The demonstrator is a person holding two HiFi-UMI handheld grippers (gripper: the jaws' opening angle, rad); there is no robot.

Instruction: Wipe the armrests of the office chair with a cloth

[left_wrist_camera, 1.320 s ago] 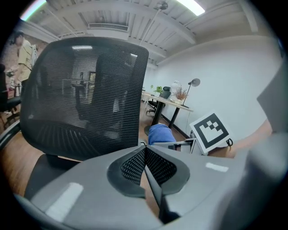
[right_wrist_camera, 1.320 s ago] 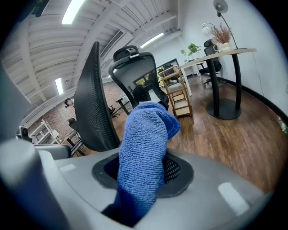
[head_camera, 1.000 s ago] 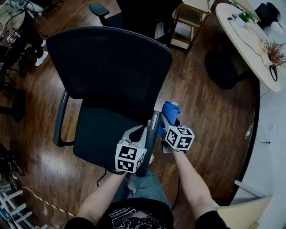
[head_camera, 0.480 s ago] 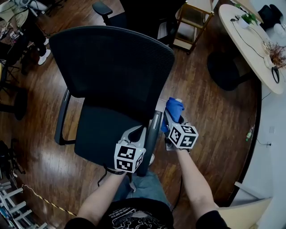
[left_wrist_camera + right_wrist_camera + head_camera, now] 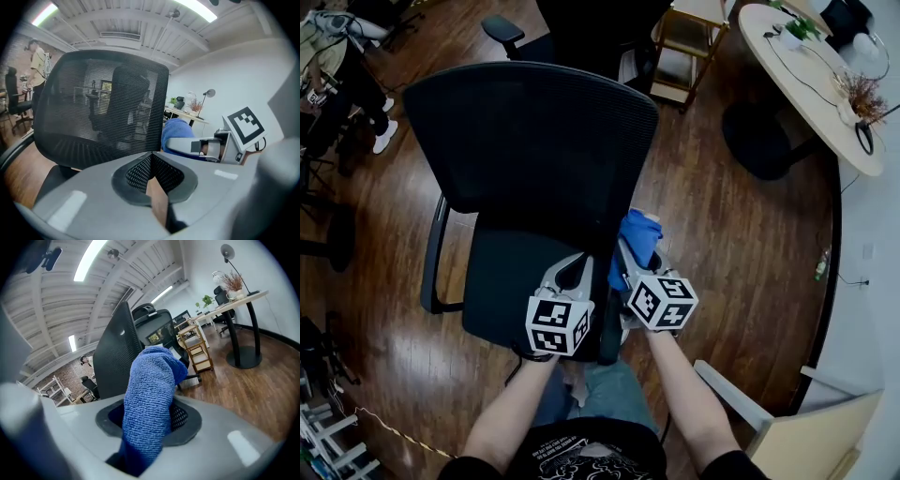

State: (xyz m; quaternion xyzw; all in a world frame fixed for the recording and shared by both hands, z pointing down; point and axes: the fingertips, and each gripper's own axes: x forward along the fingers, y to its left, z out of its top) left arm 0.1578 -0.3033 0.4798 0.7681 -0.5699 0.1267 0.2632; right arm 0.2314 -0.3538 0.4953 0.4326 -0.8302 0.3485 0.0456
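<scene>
Head view shows the black office chair (image 5: 525,141) directly below us on a wooden floor (image 5: 722,234), mesh backrest toward the top of the picture. Both grippers are grouped at the chair's picture-right armrest (image 5: 607,323), which shows as a dark bar between the two marker cubes.

1. Left gripper (image 5: 572,272): we see it over the edge of the seat, just beside that armrest. In the left gripper view its jaws are drawn together, with only a thin sliver of floor visible between the pads. Nothing is gripped.

2. Right gripper (image 5: 630,262): it is positioned on the other side of the same armrest. In the right gripper view its jaws are clamped on the blue cloth (image 5: 637,234), which bulges upward out of the pads and folds over at the top.

3. Cloth location: held in the right gripper, at the back end of the armrest close to the backrest. We cannot confirm from these views whether the cloth touches the armrest surface.

4. The opposite armrest (image 5: 431,258) is well apart from both grippers.

5. Surroundings: a wooden shelf unit (image 5: 684,42) and a round table (image 5: 806,84) stand beyond the chair.
</scene>
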